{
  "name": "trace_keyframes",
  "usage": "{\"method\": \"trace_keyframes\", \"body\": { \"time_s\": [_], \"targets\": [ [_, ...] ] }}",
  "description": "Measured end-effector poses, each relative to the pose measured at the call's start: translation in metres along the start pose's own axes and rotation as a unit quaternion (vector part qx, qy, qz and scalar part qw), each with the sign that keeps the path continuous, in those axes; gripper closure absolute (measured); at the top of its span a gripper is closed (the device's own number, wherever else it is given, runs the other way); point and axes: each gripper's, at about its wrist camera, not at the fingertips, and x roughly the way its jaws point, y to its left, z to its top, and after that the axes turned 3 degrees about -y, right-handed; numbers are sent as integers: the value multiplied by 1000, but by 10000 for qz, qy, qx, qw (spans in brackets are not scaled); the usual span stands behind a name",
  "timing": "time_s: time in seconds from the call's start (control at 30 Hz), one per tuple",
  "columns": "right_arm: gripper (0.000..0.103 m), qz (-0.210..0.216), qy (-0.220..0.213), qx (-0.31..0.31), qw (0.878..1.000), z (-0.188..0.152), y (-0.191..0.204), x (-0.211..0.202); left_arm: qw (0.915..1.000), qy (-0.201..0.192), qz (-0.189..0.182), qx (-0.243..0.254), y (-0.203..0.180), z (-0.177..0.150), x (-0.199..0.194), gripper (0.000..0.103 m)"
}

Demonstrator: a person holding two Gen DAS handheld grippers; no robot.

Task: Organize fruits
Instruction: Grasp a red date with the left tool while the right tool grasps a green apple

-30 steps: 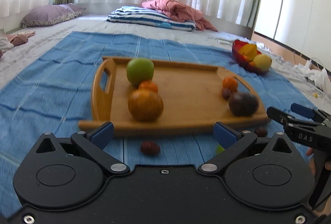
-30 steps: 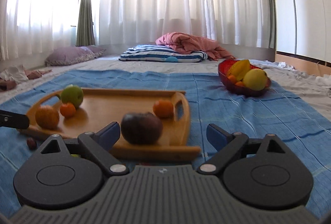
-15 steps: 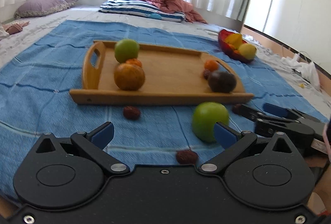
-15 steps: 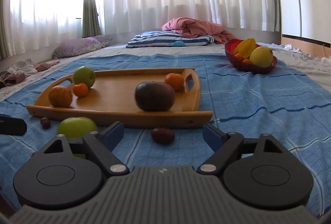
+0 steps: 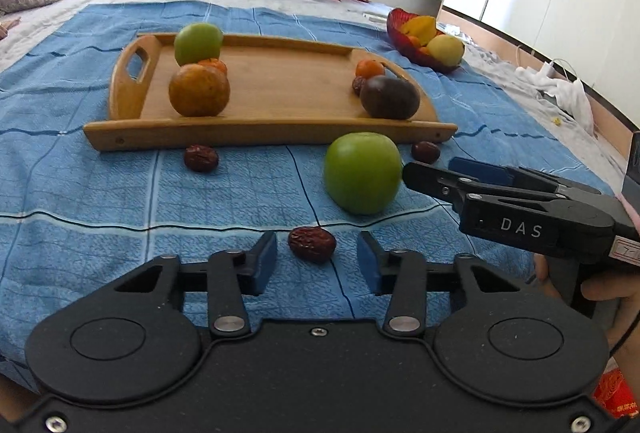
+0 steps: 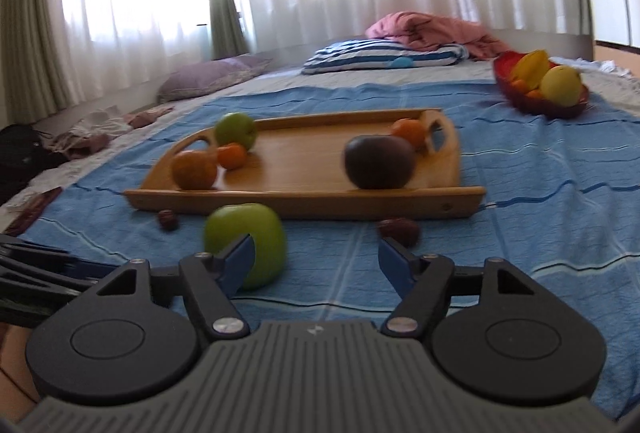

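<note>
Bamboo-coloured wooden tray with cut-out handles [image 5: 264, 101] lies on the blue checked blanket [image 5: 80, 185] in both of my views. From left to right it carries a green apple [image 5: 198, 43], a small tangerine [image 5: 214, 65] and a brownish-orange round fruit [image 5: 199, 90] at its left end, then a second small tangerine [image 5: 370, 68] and a dark purple round fruit [image 5: 389, 97] at its right end.

Left wrist view only: a wrinkled red-brown date [image 5: 312, 239] lies on the blanket just ahead of my left gripper [image 5: 316, 265], between the lines of its blue pads [image 5: 266, 263] and not touched by them; the jaws are closing. The same view shows a small dark fruit [image 5: 359, 85] tucked behind the purple one, a hand [image 5: 608, 293] at the right edge, and my right gripper [image 5: 428, 177] entering from the right, its near fingertip just beside a large green apple [image 5: 362, 173] on the blanket.

Right wrist view only: that large green apple sits at the left blue pad [image 6: 238, 263] of the right gripper, partly hidden by it; I cannot tell whether they touch. The right pad stands clear, with the jaws closing. A second date [image 6: 400, 229] lies ahead of it and a third [image 6: 168, 219] farther left, both before the tray. A red bowl of yellow fruit [image 6: 540, 101] stands well apart at the right.
</note>
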Motion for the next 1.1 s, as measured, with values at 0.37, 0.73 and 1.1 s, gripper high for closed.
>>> {"method": "trace_keyframes", "body": {
  "time_s": [0.37,0.73,1.1],
  "targets": [
    [23,217,45,67,9997,4,12,8,10000,23,9,-67,1,1,7,78],
    [23,409,150,-24,9990,3,27,19,9994,-41,347,73,8,4,-1,78],
    [27,349,168,-294,9988,-1,42,24,9978,-131,644,-83,25,7,-4,78]
  ]
}}
